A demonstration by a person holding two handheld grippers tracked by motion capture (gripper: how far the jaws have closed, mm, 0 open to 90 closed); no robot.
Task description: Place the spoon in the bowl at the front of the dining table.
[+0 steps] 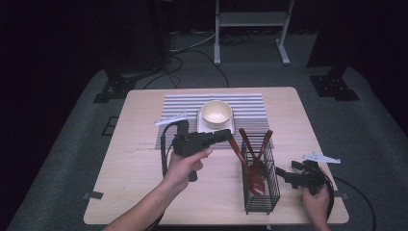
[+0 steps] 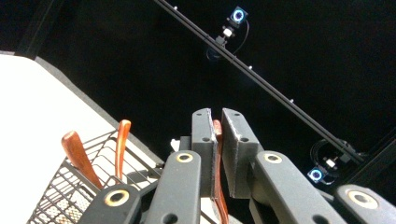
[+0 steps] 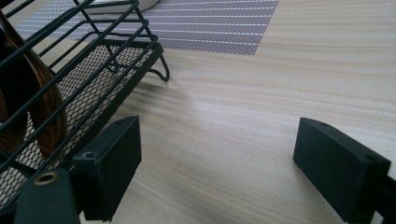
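Note:
A black wire basket [image 1: 262, 192] stands on the table's front right with several wooden utensils in it. My left gripper [image 1: 230, 135] is shut on the upper handle of a wooden spoon [image 1: 242, 161], whose bowl rests inside the basket. In the left gripper view the jaws [image 2: 216, 122] clamp that thin handle [image 2: 218, 186], with the basket [image 2: 70, 191] and two other wooden handles [image 2: 77, 156] at lower left. My right gripper [image 1: 280, 172] sits low just right of the basket, open and holding nothing. Its view shows wide-apart jaws [image 3: 219, 158] over bare wood, with the basket [image 3: 93, 84] to the left.
A cream bowl [image 1: 216, 113] sits on a white square plate [image 1: 200, 126] on a striped placemat [image 1: 183, 103] behind the basket. The table's front edge [image 1: 192, 222] is near my forearms. A metal stand [image 1: 250, 29] and dark equipment bases stand on the floor beyond.

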